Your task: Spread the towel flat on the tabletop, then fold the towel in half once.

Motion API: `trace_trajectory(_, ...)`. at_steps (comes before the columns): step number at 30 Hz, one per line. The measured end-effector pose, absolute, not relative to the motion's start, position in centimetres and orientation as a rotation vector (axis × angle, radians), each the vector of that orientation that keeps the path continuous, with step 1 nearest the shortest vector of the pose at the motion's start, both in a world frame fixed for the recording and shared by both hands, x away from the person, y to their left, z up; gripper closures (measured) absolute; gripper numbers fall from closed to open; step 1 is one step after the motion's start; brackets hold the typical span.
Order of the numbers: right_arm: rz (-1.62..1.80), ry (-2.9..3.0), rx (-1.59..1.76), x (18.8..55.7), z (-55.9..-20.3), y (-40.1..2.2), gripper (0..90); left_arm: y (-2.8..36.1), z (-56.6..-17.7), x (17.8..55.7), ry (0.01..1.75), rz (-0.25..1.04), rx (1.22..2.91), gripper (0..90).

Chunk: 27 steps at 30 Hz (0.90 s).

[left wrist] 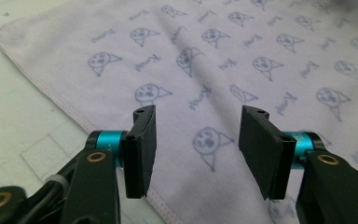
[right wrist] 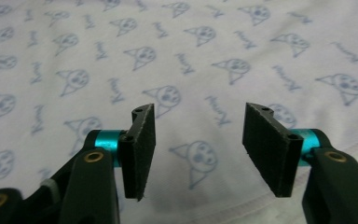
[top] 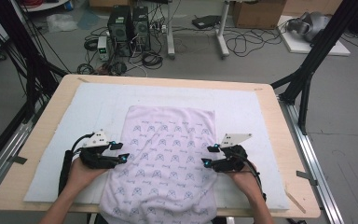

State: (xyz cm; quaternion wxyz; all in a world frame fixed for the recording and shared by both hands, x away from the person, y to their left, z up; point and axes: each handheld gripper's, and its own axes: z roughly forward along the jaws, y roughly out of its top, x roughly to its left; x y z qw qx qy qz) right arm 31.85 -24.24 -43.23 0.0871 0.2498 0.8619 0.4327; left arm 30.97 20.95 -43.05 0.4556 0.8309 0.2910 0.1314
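The left gripper (top: 122, 151) and right gripper (top: 208, 156) are held with jaws apart over opposite side edges of the patterned towel (top: 165, 154); nothing is gripped.

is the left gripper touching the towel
Apart. In the left gripper view the left gripper has open jaws with empty space between them, and the towel lies flat beyond.
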Motion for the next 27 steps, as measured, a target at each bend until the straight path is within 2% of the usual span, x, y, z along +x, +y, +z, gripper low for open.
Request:
trace_trajectory(14,1.269,2.551,0.797,31.81,-43.18,-23.7,26.7,20.79,-42.99,31.14,0.727,0.331,2.05,41.8)
trace_trajectory(27,1.266,2.549,0.796,31.72,-43.14,-23.63,24.8,20.7,-43.02,31.12,0.716,0.327,2.057,41.1)
